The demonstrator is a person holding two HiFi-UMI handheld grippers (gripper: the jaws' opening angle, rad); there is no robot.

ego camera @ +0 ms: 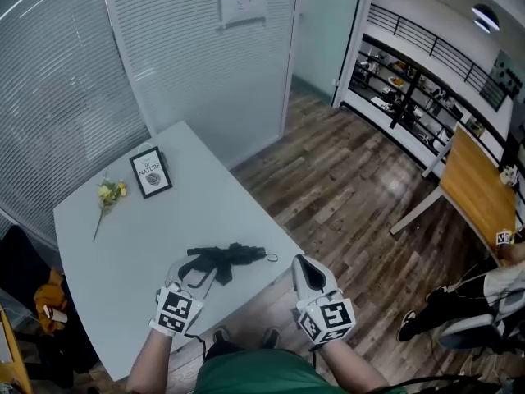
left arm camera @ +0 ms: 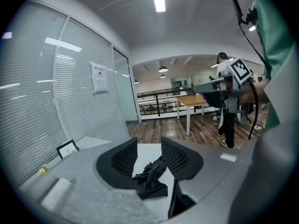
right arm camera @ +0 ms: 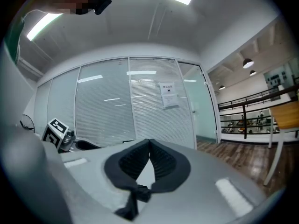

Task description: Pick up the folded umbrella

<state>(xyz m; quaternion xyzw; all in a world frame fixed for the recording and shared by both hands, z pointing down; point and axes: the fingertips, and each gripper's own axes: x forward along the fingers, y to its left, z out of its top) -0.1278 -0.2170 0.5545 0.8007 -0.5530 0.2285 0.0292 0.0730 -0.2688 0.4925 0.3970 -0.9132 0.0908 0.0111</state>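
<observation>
The folded black umbrella (ego camera: 225, 259) lies on the white table (ego camera: 123, 245) near its front edge, its strap loop toward the right. My left gripper (ego camera: 190, 271) is at the umbrella's left end. In the left gripper view the jaws stand apart, the left gripper (left arm camera: 149, 142) is open, and the crumpled black umbrella (left arm camera: 150, 177) lies low between them, not pressed by the pads. My right gripper (ego camera: 305, 269) hovers off the table's right edge above the wooden floor. In the right gripper view the right gripper (right arm camera: 149, 142) is shut, its tips meeting with nothing between them.
A framed card (ego camera: 151, 171) and a yellow flower (ego camera: 107, 195) lie toward the table's far side. Glass walls with blinds (ego camera: 189, 56) stand behind it. An orange-topped table (ego camera: 476, 187) and a seated person's legs (ego camera: 459, 302) are at the right.
</observation>
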